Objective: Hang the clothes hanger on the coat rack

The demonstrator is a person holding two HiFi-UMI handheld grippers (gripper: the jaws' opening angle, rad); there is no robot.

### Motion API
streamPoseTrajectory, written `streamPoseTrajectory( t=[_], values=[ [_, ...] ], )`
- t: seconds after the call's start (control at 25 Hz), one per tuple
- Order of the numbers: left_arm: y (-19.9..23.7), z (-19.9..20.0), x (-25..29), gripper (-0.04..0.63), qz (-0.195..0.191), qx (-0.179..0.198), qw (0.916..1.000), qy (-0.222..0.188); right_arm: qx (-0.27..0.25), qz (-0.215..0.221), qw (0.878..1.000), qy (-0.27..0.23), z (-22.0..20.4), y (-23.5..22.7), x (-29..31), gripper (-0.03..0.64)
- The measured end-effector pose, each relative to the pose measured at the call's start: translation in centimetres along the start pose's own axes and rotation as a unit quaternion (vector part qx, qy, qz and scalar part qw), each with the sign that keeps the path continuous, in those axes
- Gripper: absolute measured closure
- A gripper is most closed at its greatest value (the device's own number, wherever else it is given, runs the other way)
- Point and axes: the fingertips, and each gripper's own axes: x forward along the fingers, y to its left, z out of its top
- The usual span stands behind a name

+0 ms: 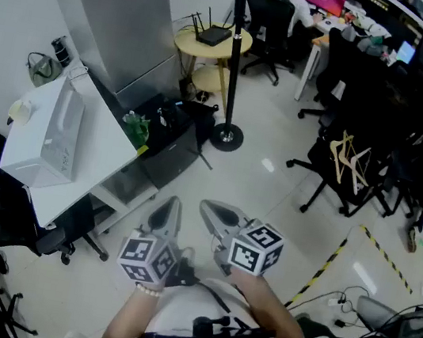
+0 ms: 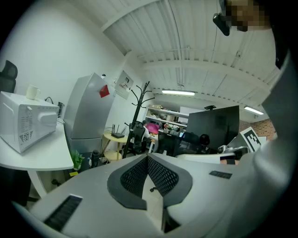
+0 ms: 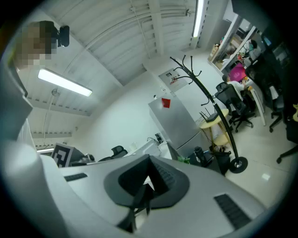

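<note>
The black coat rack [image 1: 233,47] stands on its round base on the floor ahead, beside a small round table. It also shows as the coat rack [image 2: 137,111] in the left gripper view and as the coat rack [image 3: 219,111] in the right gripper view. A pale clothes hanger [image 1: 350,159] lies on a black office chair to the right. My left gripper [image 1: 166,211] and right gripper [image 1: 214,211] are side by side close to the person's body, far from both. The left gripper [image 2: 148,159] and the right gripper [image 3: 149,161] have their jaws together with nothing between them.
A white table [image 1: 96,161] with a microwave [image 1: 57,130] stands at the left, with a silver fridge [image 1: 120,20] behind it. A round yellow table [image 1: 212,42] carries a router. Black office chairs [image 1: 354,180] crowd the right. Striped tape [image 1: 331,263] and cables [image 1: 347,295] lie on the floor.
</note>
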Motion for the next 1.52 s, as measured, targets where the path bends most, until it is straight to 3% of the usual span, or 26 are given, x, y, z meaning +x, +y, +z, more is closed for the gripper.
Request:
streamPoseTrajectory(
  t=[0.24, 0.48, 0.84, 1.12, 1.28, 1.52],
  values=[
    [-3.4, -1.9, 0.5, 0.598, -0.009, -0.008, 0.9997, 0.020, 0.006, -0.011, 1.000, -0.003, -0.3, -0.9, -3.5, 0.612],
    [-8.7, -3.6, 0.9, 0.600, -0.076, -0.029, 0.9964, 0.025, 0.008, -0.027, 1.000, -0.007, -0.5, -2.0, -7.7, 0.611],
    [-13.8, -6.9, 2.8, 0.597, -0.101, 0.002, 0.9927, 0.066, 0.024, -0.063, 0.997, -0.033, -0.3, -4.6, -13.0, 0.611],
    [-17.8, -7.4, 8.8, 0.598, -0.149, 0.008, 0.9858, 0.077, 0.032, -0.120, 0.991, -0.055, 1.5, -10.3, -16.2, 0.611],
    [-21.7, -8.2, 13.7, 0.598, -0.199, -0.004, 0.9753, 0.095, 0.038, -0.162, 0.984, -0.061, 3.5, -15.6, -18.8, 0.611],
    [-25.2, -7.4, 21.6, 0.598, -0.231, 0.001, 0.9667, 0.109, 0.042, -0.186, 0.979, -0.076, 8.0, -22.2, -20.3, 0.611]
  ],
)
